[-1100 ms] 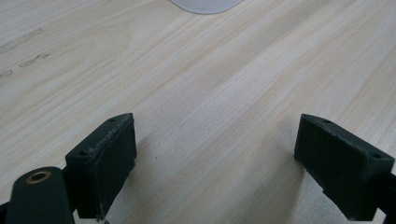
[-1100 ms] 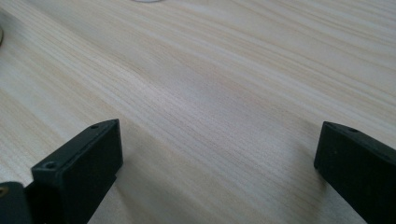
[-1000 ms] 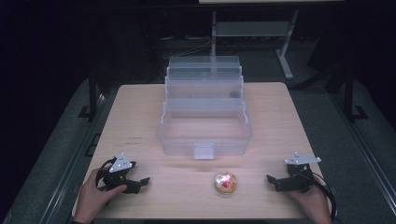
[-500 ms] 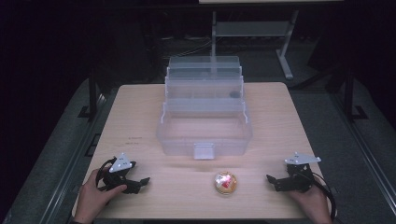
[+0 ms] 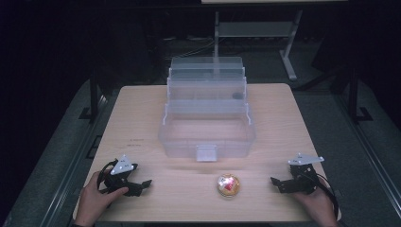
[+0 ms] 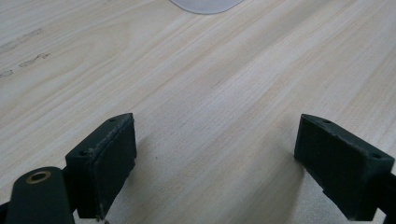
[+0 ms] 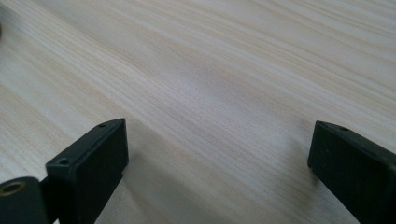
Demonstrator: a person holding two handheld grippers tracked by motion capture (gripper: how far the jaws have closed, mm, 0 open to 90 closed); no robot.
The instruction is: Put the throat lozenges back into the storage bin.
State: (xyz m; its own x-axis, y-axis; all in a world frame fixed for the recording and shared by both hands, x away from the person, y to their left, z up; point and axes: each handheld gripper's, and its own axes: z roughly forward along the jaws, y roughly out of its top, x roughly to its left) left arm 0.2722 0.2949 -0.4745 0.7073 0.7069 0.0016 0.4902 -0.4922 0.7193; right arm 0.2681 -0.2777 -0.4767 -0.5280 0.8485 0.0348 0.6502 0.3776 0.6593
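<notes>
Pale wooden table (image 5: 142, 123) was seen bearing a clear tiered box (image 5: 206, 137), its front tray empty; a dark speck sat on an upper tier. Left gripper (image 6: 215, 154) and right gripper (image 7: 219, 158) were spread over bare wood, a ball (image 5: 228, 185) between them.

A lab or test room is shown. One pale wooden table (image 5: 142, 109) is lit brightly, while the room around it is kept dark. Grey floor mats (image 5: 56, 161) are laid beside it, and a metal stand (image 5: 283, 42) is seen behind it.
</notes>
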